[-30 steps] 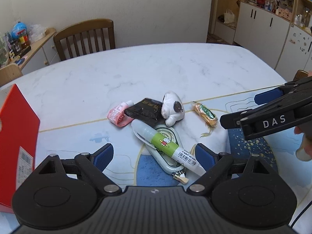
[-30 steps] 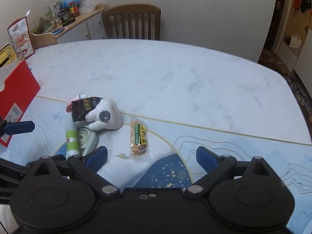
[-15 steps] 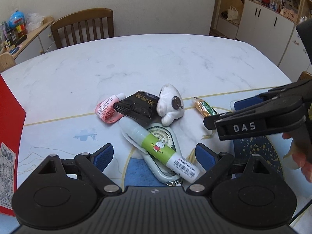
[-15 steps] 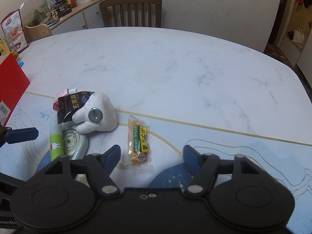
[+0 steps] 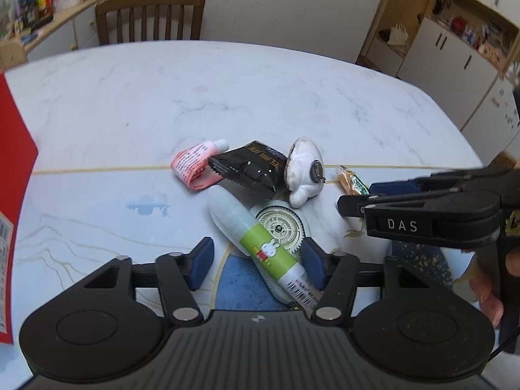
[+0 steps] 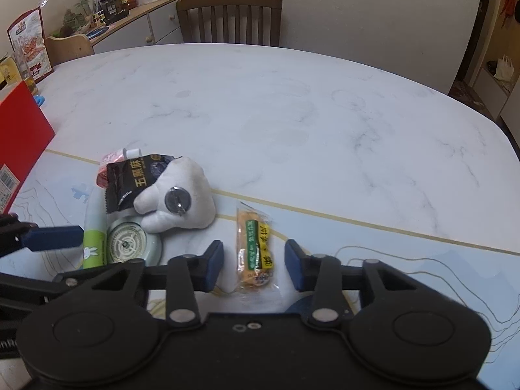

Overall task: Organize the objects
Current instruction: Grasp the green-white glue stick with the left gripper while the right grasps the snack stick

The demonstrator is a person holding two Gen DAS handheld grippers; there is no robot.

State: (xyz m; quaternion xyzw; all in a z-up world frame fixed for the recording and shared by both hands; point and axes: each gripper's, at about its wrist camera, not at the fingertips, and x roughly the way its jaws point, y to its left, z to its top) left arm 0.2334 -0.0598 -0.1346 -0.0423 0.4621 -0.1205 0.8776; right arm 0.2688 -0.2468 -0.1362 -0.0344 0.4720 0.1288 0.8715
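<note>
Blue pads on our left hand-held gripper (image 5: pixel 256 264) are closing around the white correction-tape pen with the green rabbit label (image 5: pixel 260 247), which lies between them across a round pale tape dispenser (image 5: pixel 281 227); the far pad is at the pen's barrel, but we cannot tell whether it presses. Our right hand-held gripper (image 6: pixel 254 265) is closing too, its pads either side of the orange snack packet (image 6: pixel 255 250), not yet touching it. On the marble tabletop (image 6: pixel 292 113) beyond sit a white plush toy (image 6: pixel 178 201), a black sachet (image 6: pixel 133 178) and a pink tube (image 5: pixel 195 162). A red box (image 6: pixel 19 143) stands at the left.
</note>
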